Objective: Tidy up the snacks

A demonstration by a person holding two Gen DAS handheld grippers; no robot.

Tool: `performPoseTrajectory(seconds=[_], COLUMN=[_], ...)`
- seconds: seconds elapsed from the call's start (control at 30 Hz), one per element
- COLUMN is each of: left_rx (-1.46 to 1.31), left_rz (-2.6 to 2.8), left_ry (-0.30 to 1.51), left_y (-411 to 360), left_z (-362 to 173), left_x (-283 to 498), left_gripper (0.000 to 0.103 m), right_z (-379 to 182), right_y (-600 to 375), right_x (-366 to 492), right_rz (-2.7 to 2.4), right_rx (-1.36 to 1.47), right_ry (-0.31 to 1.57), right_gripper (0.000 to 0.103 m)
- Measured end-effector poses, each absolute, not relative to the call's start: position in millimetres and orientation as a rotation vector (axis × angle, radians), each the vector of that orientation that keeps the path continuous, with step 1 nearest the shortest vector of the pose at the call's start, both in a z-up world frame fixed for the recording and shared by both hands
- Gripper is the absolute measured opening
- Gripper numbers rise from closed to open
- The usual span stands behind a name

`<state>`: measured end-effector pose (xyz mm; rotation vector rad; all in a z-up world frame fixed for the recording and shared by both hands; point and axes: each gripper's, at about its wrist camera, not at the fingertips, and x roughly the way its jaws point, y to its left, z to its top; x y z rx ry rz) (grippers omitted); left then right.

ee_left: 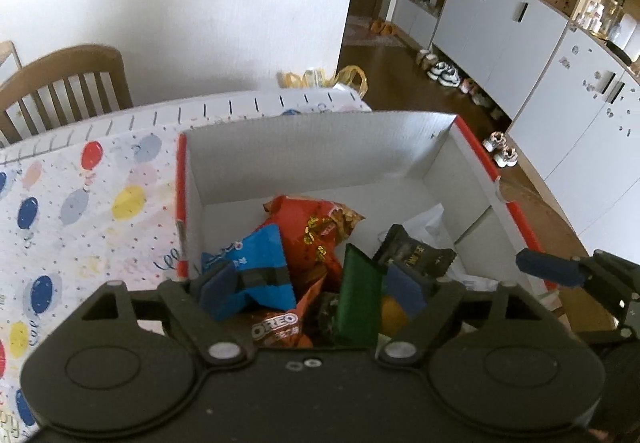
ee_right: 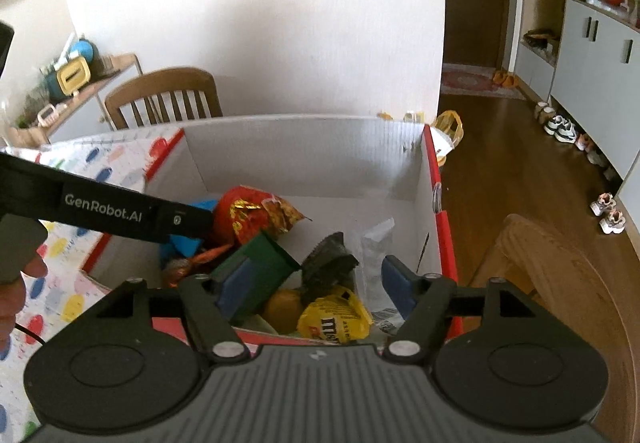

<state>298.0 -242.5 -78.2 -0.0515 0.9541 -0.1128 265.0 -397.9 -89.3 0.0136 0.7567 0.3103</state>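
Observation:
A white cardboard box (ee_left: 320, 151) (ee_right: 304, 155) with red outer edges stands on the table and holds several snacks. Among them are a red bag (ee_left: 316, 227) (ee_right: 248, 215), a blue packet (ee_left: 264, 255), a green packet (ee_left: 358, 303) (ee_right: 264, 263), a black packet (ee_left: 416, 253) (ee_right: 328, 259), an Oreo pack (ee_left: 276, 327) and a yellow M&M's bag (ee_right: 334, 319). My left gripper (ee_left: 312, 291) hangs open over the box's near left side, gripping nothing. My right gripper (ee_right: 316, 289) is open above the near right side, its left finger beside the green packet.
A balloon-print tablecloth (ee_left: 80, 203) covers the table left of the box. A wooden chair (ee_left: 68, 83) (ee_right: 164, 95) stands behind it against the white wall. Another chair back (ee_right: 560, 283) is close on the right. Grey cabinets (ee_left: 500, 23) and shoes line the wooden floor.

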Motion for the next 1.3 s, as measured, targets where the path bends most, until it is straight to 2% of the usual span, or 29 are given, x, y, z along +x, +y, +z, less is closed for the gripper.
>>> performPoseTrajectory(seconds=[0.13,0.3,0.63,0.7,0.87,0.93,1.0,1.3], left_rx=[-0.044,-0.022,-0.004,-0.003,0.001,-0.001,-0.006,-0.041], left_rz=[-0.134,-0.146,-0.136,-0.147,-0.152,-0.149,-0.151,-0.138], left_ry=[0.911,0.836,0.723,0.713,0.687,0.673,0.667,0.667], left_y=[-237,-228,-204,-201,-192,-188,-186,-174], left_z=[-65,-42,-8,-6,-1,1,3,4], left_x=[283,258,210,201,178,170,163,143], left_gripper=[0.083,0.093,0.096,0.096,0.100,0.100,0.103,0.103], right_z=[-77,-63,-38,-33,-23,-21,-20,-11], right_y=[-395,-396,-389,-386,-382,-382,-381,-376], right_x=[249,228,191,184,166,159,154,136], right_rz=[0.315,0.312,0.286,0.286,0.281,0.281,0.282,0.271], right_rx=[0.031,0.083,0.123,0.131,0.138,0.146,0.151,0.153], right_ry=[0.728,0.695,0.634,0.624,0.594,0.589,0.585,0.553], right_gripper=[0.072,0.078,0.079,0.086,0.087,0.091,0.100,0.102])
